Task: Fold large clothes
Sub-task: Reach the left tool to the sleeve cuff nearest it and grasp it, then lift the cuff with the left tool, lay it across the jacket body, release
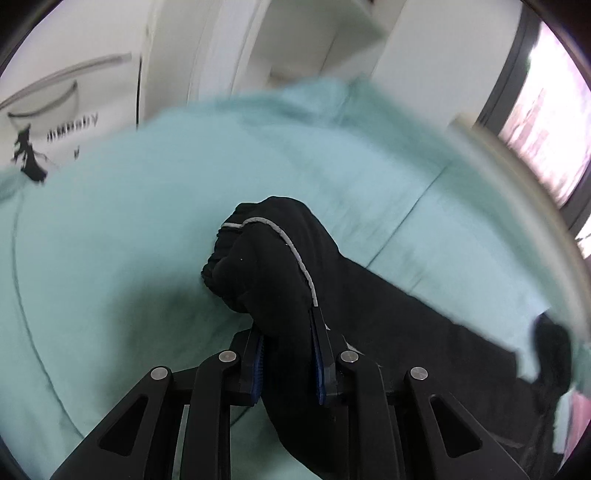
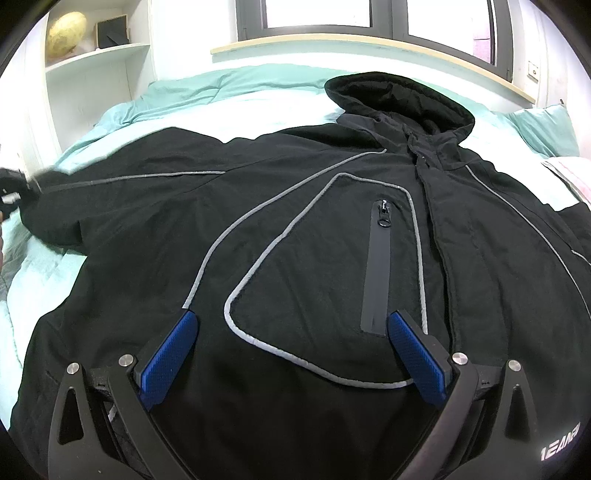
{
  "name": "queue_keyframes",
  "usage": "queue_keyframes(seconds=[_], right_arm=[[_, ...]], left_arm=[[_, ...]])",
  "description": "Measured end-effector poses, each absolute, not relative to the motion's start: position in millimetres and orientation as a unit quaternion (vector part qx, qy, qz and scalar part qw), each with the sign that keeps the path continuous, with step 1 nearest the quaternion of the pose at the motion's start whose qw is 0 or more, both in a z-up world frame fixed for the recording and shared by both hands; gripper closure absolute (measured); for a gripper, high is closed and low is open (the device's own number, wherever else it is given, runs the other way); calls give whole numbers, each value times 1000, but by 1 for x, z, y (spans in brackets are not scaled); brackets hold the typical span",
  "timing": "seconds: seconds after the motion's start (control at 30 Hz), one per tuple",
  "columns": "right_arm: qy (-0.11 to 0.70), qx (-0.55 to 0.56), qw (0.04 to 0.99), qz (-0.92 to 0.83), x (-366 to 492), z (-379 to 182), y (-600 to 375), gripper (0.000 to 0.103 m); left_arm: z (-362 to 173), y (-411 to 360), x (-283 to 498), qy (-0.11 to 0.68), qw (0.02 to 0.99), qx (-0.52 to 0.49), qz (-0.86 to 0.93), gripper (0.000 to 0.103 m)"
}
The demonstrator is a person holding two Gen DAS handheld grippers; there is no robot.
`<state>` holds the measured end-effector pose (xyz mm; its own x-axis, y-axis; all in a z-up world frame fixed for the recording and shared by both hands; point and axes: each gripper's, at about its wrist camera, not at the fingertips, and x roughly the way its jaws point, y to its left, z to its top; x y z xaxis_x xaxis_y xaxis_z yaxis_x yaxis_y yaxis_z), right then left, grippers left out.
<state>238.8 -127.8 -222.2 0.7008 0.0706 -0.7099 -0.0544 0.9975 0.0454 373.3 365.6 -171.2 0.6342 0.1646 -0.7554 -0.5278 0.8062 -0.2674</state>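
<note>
A big black jacket [image 2: 295, 221] lies flat on a bed [image 2: 221, 99] with a soft mint green cover. The cloth looks fuzzy, like fleece. Thin grey piping [image 2: 258, 258] runs over it in long curved lines. A smooth black zip pocket [image 2: 378, 266] sits in the middle of the chest, and the round hood [image 2: 399, 99] lies at the far end, near the window [image 2: 369, 18].

The right tool [image 2: 291, 354] hangs over the near part of the jacket. Its two blue bumpy pads [image 2: 170, 362] are spread wide apart and hold nothing.

The left tool [image 1: 288, 350] is squeezed tight on the sleeve [image 1: 273, 258]. The thick cuff bunches up in a lump past its blue pads [image 1: 319, 365], with a grey line curling over it. The sleeve stretches away to the right over the green cover.

On the far left, a white shelf [image 2: 96, 55] holds a round yellowish ball [image 2: 66, 33].
</note>
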Motion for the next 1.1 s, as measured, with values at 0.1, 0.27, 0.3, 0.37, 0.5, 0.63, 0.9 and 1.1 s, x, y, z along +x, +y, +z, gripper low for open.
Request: queue_keyframes(seconds=[0.1, 0.27, 0.3, 0.37, 0.5, 0.63, 0.9, 1.1], right_arm=[[387, 13, 921, 35, 240, -223, -130, 0], [389, 15, 921, 34, 240, -223, -131, 0], [386, 17, 922, 28, 239, -222, -132, 0], [369, 25, 929, 5, 232, -214, -137, 0], [357, 41, 933, -18, 216, -186, -149, 0], [345, 33, 938, -32, 193, -158, -162, 0], [330, 45, 940, -70, 145, -129, -214, 0], [403, 91, 908, -67, 146, -150, -256, 0]], left_arm=[[-169, 344, 370, 368, 892, -182, 191, 82], [-107, 280, 340, 304, 940, -108, 106, 83], [-92, 261, 332, 290, 949, -91, 80, 83], [-62, 219, 315, 267, 962, -57, 24, 83], [-30, 136, 296, 252, 965, -7, -73, 83], [-35, 56, 294, 272, 950, 12, -153, 83], [-124, -56, 324, 395, 890, 27, -227, 82], [-176, -68, 347, 465, 844, -21, -265, 60]])
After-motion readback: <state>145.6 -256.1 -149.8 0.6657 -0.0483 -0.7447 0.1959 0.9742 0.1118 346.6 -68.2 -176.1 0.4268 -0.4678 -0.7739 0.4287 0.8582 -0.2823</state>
